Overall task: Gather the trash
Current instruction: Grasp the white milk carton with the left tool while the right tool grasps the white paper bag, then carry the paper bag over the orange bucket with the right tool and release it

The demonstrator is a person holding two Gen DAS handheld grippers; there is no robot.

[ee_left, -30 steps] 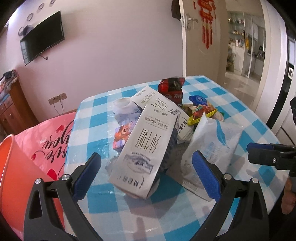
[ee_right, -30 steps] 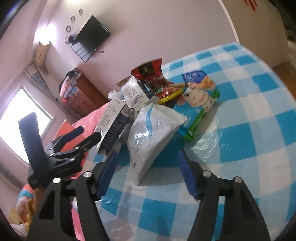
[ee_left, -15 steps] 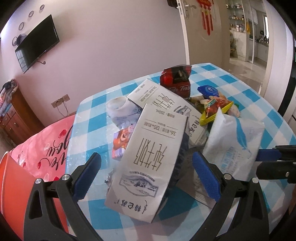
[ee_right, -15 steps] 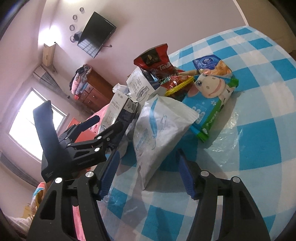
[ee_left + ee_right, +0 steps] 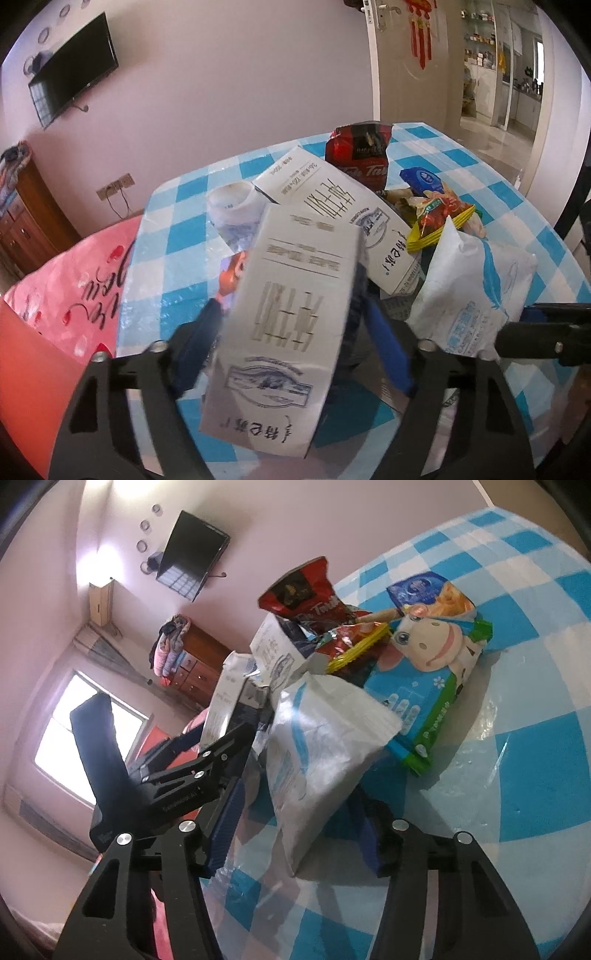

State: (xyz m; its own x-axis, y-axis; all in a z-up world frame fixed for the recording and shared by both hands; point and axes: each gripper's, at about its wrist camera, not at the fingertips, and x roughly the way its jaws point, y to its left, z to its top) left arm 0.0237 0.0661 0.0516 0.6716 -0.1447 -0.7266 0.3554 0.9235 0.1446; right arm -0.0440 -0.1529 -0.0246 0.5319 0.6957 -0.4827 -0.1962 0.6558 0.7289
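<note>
My left gripper (image 5: 295, 343) clamps the milk carton (image 5: 288, 314) for binning — my right gripper (image 5: 295, 827) pinches the white bag (image 5: 317, 753).

Two close wrist views, shared trash pile (image 5: 369, 221)

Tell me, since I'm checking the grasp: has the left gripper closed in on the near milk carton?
Yes. The left gripper has advanced toward the pile on the checked table; its pads now squeeze the near milk carton.
</note>
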